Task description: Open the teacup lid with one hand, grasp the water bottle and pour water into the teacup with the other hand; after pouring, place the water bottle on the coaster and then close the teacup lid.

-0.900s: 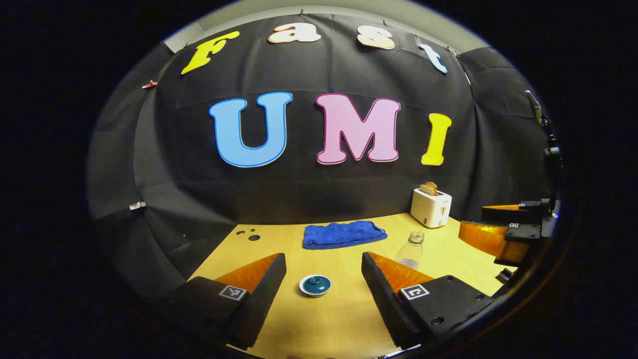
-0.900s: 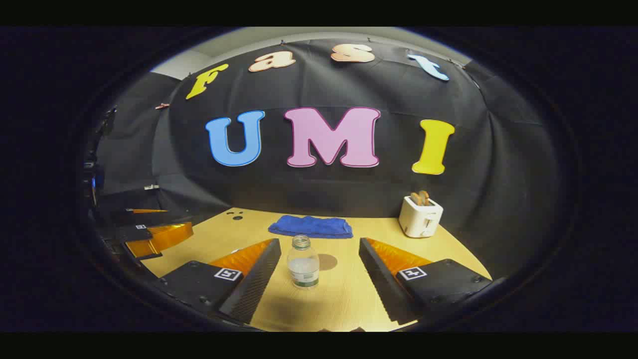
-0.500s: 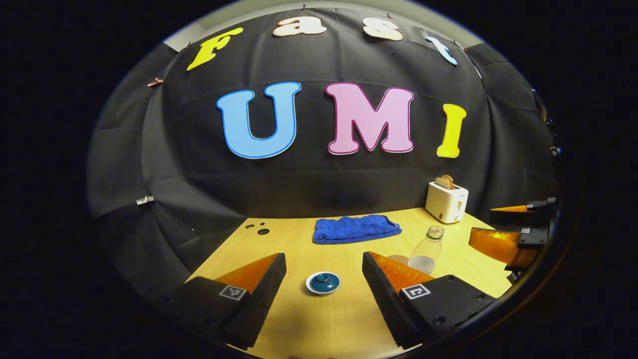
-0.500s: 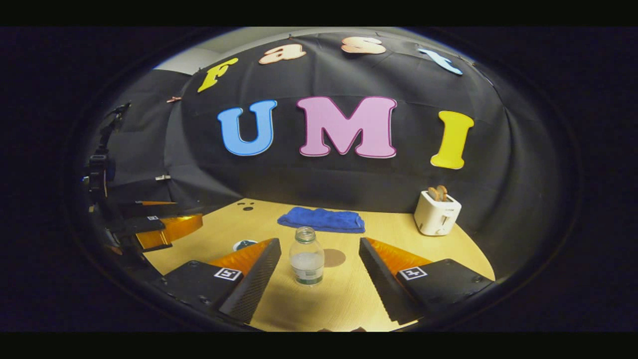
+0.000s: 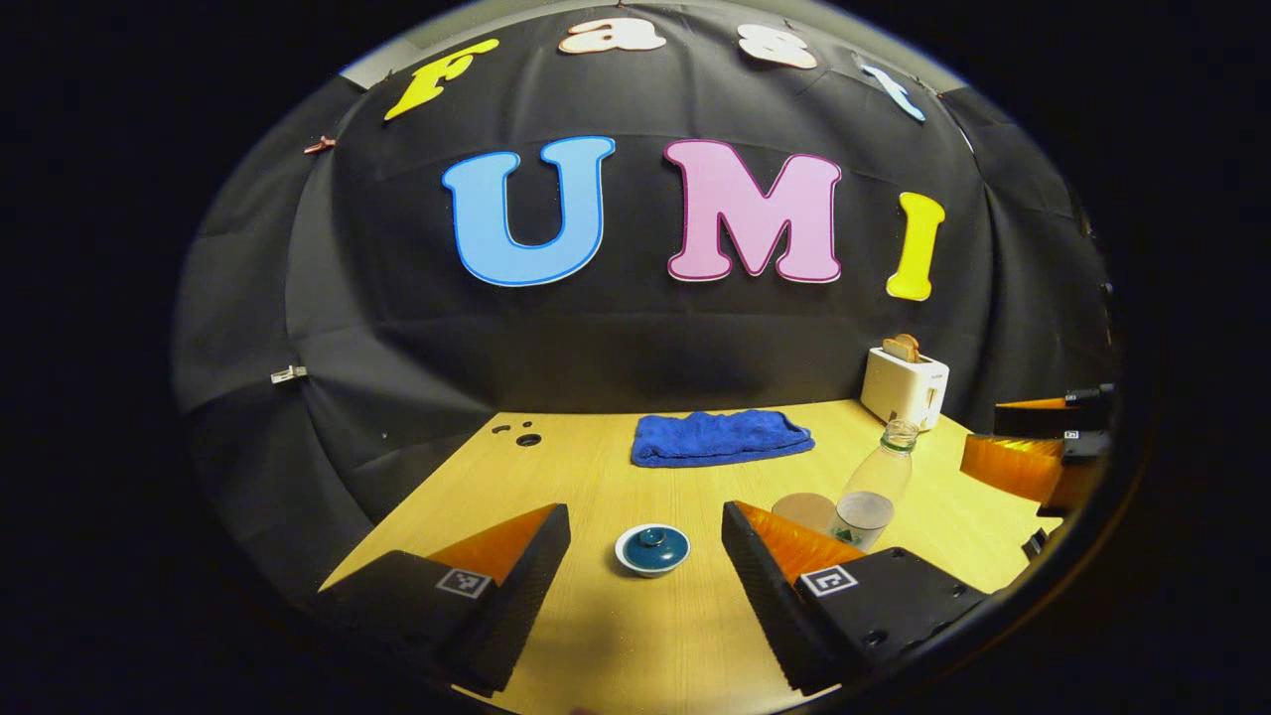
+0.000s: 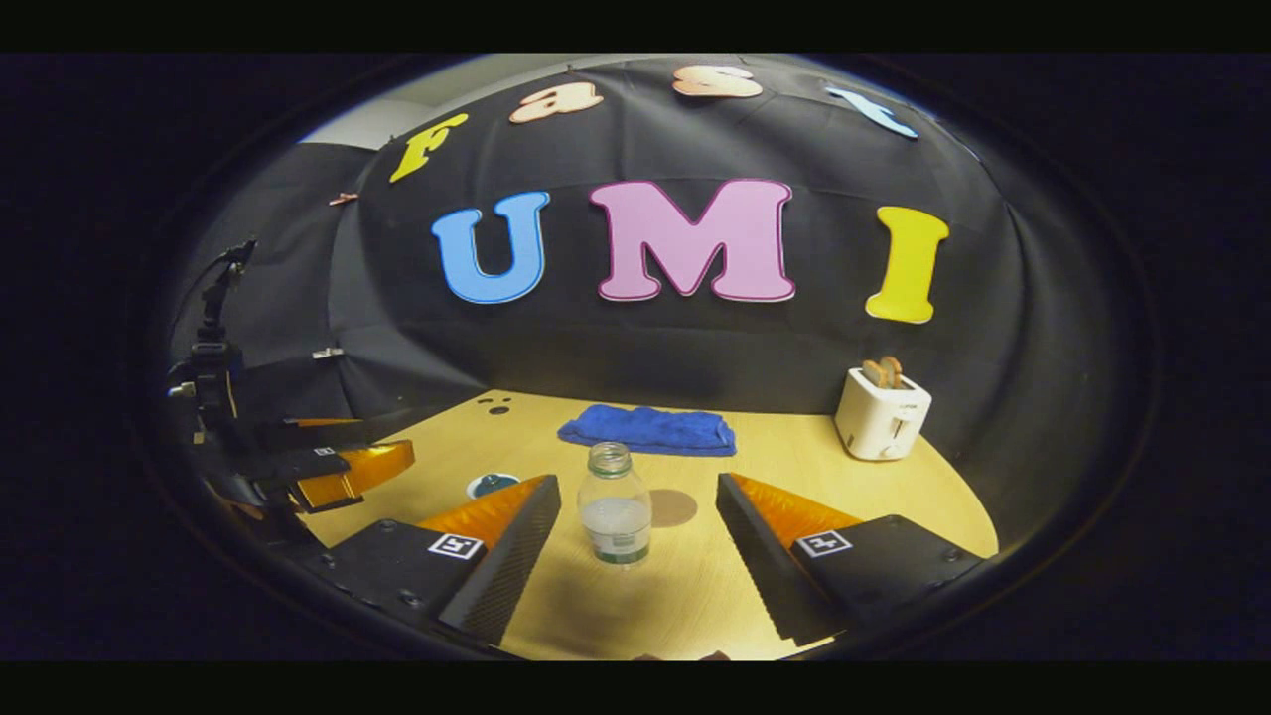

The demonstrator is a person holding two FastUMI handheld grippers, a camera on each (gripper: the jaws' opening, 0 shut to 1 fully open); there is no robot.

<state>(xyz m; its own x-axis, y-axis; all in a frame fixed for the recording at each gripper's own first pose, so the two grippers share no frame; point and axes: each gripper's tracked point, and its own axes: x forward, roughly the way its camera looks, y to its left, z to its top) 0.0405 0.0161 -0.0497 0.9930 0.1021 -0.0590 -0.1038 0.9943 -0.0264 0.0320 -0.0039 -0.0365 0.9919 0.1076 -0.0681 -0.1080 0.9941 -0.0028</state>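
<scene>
The left hand-held gripper (image 5: 645, 541) hangs just above the wooden desk (image 5: 596, 477) with its two fingers spread wide, and the teacup (image 5: 651, 550), its dark lid on top, sits on the desk in the gap between them, touching neither finger. In the right gripper view the right hand-held gripper (image 6: 637, 521) is likewise spread, with the water bottle (image 6: 615, 517) standing upright between its fingers, clear of both; the bottle has no cap and holds a little water at the bottom. The round brown coaster (image 6: 673, 507) lies flat on the desk just behind and to the right of the bottle in that view, bare on top. In the left gripper view the bottle stands to the right of the cup, with the coaster just beside it. Toward the back of the desk a folded blue towel (image 5: 722, 438) lies near the black cloth wall, and a white toaster (image 5: 904, 387) with slices of toast sticking out of it stands at the far right corner. The teacup also shows partly in the right gripper view, behind the left finger.
</scene>
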